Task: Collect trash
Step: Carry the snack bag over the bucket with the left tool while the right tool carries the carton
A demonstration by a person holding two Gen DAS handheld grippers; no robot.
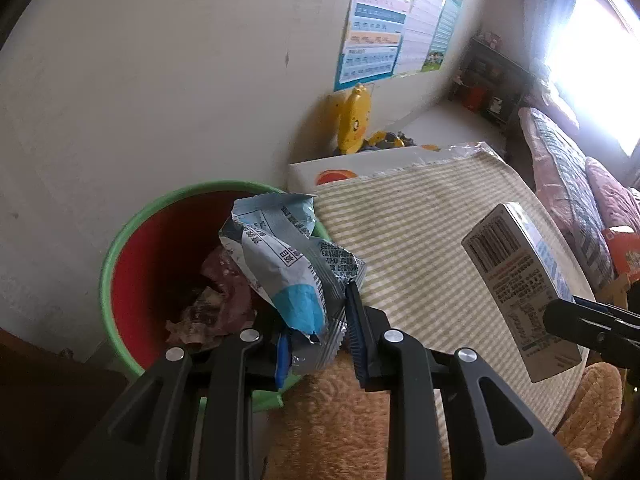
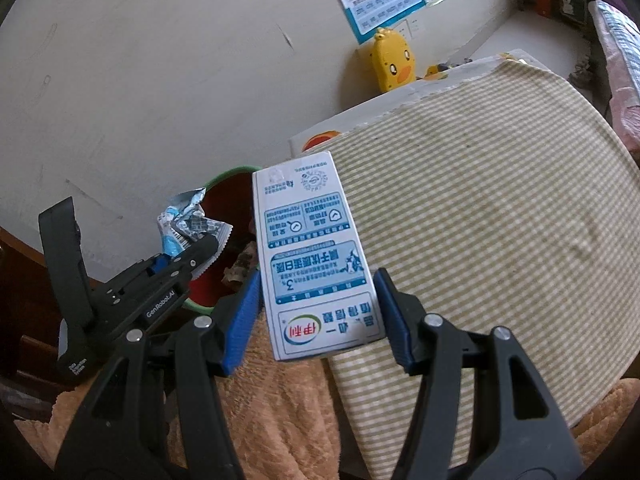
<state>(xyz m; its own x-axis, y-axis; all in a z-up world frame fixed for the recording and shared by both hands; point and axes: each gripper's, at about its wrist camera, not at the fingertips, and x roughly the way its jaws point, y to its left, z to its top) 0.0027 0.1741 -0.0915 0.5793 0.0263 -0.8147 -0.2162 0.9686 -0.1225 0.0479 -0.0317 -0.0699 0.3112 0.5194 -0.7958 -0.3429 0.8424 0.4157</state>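
My left gripper (image 1: 318,332) is shut on a crumpled blue, white and silver wrapper (image 1: 288,264), which hangs over the near right rim of a bin (image 1: 107,280). The bin has a green rim and a red inside, and crumpled trash lies at its bottom. In the right wrist view, my right gripper (image 2: 318,320) is shut on a white and blue milk carton (image 2: 312,248), held above the table edge just right of the bin (image 2: 236,170). The left gripper (image 2: 196,248) and the wrapper (image 2: 180,224) show there too. The carton (image 1: 520,280) also appears at the right in the left wrist view.
A green-and-white striped cloth (image 2: 480,200) covers the table right of the bin. A fuzzy orange cloth (image 1: 332,420) lies below both grippers. A yellow duck toy (image 2: 390,62) stands by the wall, under posters. A bed (image 1: 560,168) fills the far right and dark wooden furniture (image 2: 16,280) the left.
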